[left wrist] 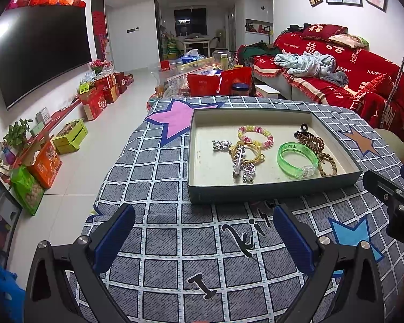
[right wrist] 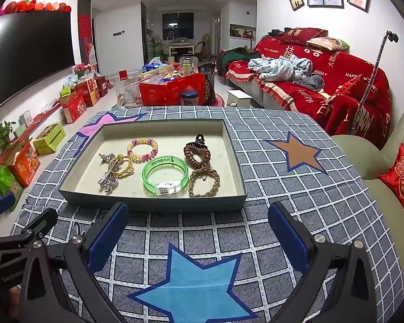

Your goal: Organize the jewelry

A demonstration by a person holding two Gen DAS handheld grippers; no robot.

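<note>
My left claw (left wrist: 202, 231) and my right claw (right wrist: 196, 228) are both wide open and hold nothing. The shallow grey cardboard tray (right wrist: 153, 205) lies just past their tips, with a see-through green plastic bangle (right wrist: 164, 175) inside. Everything sits on a grey checked tablecloth with stars (right wrist: 296, 215). A red-covered sofa (right wrist: 323, 80) stands behind.
</note>
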